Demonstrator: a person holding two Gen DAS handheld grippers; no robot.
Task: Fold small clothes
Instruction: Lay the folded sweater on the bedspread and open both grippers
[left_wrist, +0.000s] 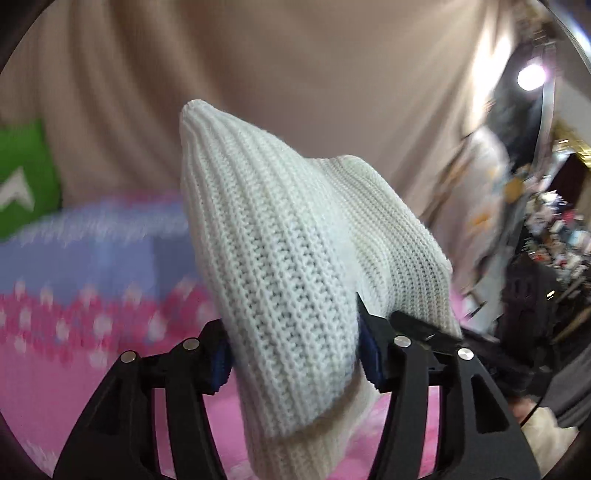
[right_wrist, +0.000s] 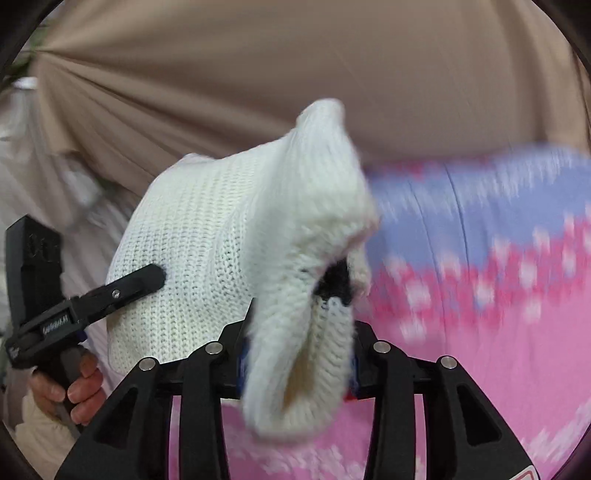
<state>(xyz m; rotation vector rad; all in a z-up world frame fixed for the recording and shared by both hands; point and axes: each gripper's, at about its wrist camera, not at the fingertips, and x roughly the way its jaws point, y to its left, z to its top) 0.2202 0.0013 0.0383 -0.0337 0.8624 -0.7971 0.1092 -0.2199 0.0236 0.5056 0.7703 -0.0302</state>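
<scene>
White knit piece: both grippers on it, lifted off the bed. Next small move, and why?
Probably lower it flat onto the pink bedspread: the white knit piece hangs bunched between the left gripper and right gripper, too crumpled for a clean fold.

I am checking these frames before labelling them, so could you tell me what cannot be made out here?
- Left wrist view: the white knit garment hides the gap between the left gripper pads; its type is unclear.
- Right wrist view: the right gripper pads are covered by knit; a dark blurred patch is unidentifiable.
- Both views: the pink and blue blanket pattern is motion-blurred.
</scene>
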